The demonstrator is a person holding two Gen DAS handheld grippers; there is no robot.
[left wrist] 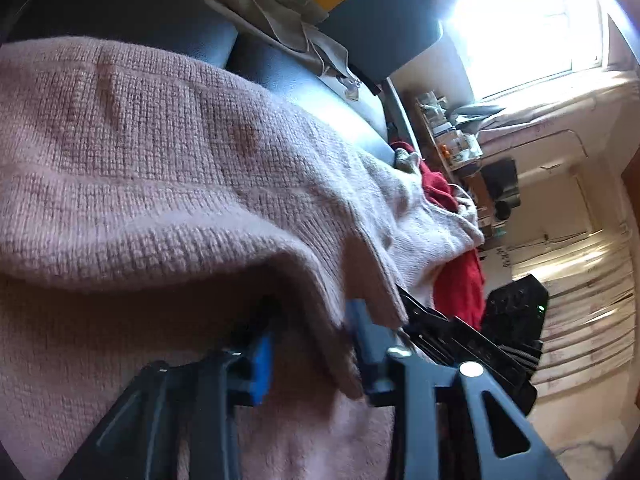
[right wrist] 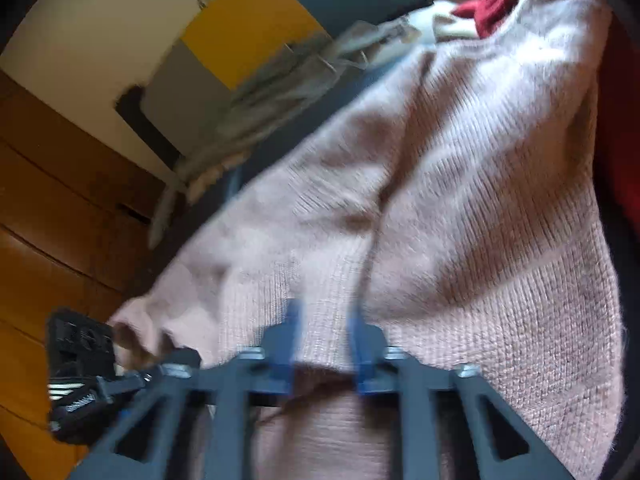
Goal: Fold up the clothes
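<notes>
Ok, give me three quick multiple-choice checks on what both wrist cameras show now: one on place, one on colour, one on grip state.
1. Where does the red garment lie in the left wrist view?
A. past the far edge of the pink knit sweater
B. between the left gripper's fingers
C. on the windowsill

2. What colour are the pads on the gripper fingers?
A. red
B. blue
C. yellow

3. What is the right gripper doing?
A. standing open in empty air
B. gripping the grey cloth
C. pinching an edge of the pink knit sweater

Answers: 1 A, the red cloth shows beyond the sweater's far edge. 2 B, blue pads show in both views. 3 C, pink knit sits bunched between its close-set fingers.
</notes>
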